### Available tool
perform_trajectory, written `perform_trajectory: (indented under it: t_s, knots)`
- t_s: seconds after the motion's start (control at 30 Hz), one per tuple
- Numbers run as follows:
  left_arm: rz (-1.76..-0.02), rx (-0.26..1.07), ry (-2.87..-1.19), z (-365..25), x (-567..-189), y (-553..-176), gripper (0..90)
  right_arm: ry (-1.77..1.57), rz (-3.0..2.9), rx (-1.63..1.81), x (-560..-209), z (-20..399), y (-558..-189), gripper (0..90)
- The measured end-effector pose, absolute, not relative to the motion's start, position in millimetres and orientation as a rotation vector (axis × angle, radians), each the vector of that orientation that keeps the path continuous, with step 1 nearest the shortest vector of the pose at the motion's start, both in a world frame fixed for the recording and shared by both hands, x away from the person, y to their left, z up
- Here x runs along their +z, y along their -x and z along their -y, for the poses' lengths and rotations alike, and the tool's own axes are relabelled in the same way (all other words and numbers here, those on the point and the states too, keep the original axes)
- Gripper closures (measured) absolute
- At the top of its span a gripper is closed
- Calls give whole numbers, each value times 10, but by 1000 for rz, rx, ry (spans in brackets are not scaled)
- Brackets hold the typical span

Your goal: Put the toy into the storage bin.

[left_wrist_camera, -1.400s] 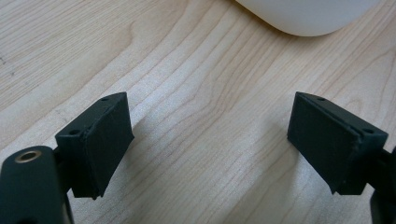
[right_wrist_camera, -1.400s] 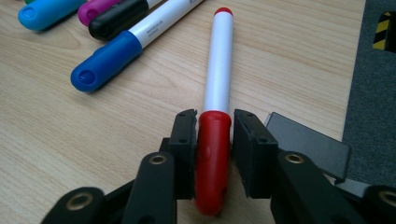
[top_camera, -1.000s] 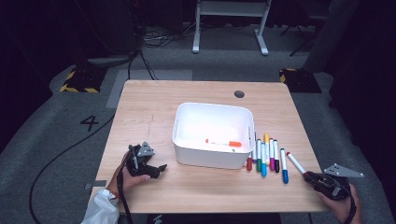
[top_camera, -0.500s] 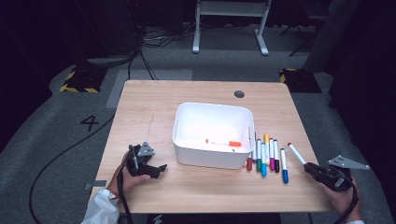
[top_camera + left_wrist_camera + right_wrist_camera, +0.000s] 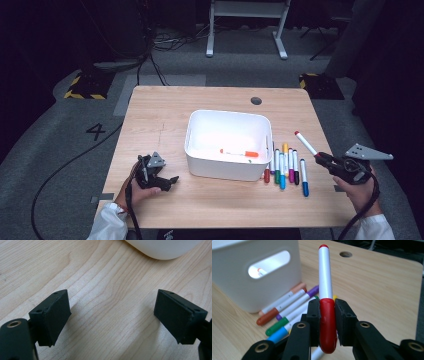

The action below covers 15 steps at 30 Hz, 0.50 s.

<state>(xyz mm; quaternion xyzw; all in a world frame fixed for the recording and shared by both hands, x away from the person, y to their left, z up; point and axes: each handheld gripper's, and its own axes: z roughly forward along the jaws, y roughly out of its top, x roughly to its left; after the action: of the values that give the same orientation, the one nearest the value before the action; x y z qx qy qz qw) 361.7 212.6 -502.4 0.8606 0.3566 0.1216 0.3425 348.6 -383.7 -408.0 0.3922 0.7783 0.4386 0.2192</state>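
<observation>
My right gripper [image 5: 320, 158] [image 5: 327, 312] is shut on the red cap of a white marker [image 5: 305, 142] [image 5: 325, 282], lifted off the table at its right edge with the tip pointing up and away. A white bin [image 5: 228, 144] [image 5: 244, 277] sits mid-table with an orange-capped marker [image 5: 239, 153] inside. Several markers [image 5: 284, 167] [image 5: 287, 307] lie in a row right of the bin. My left gripper [image 5: 167, 181] [image 5: 112, 315] rests open on the wood left of the bin, nothing between its jaws.
The wooden table [image 5: 165, 115] has a round cable hole [image 5: 256, 100] [image 5: 345, 254] at the back right. The bin's corner [image 5: 160, 248] lies just ahead of the left gripper. Dark floor and a stand's white legs [image 5: 245, 30] surround the table.
My right gripper has risen from the table's front right edge with the red-capped marker, carrying it up and slightly toward the table. The left hand has stayed put.
</observation>
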Motion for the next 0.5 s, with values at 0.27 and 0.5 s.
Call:
perform_trajectory:
  t_s: [0.27,0.5]
  knots:
    - [-927,316,-2237,-2127,-5024,-3618,137,-964,-2200,1254,-3790,3504,-3719,752]
    - [-927,316,-2238,-2127,-5024,-3618,137,-859,-2236,1269,-3613,3226,-3869,752]
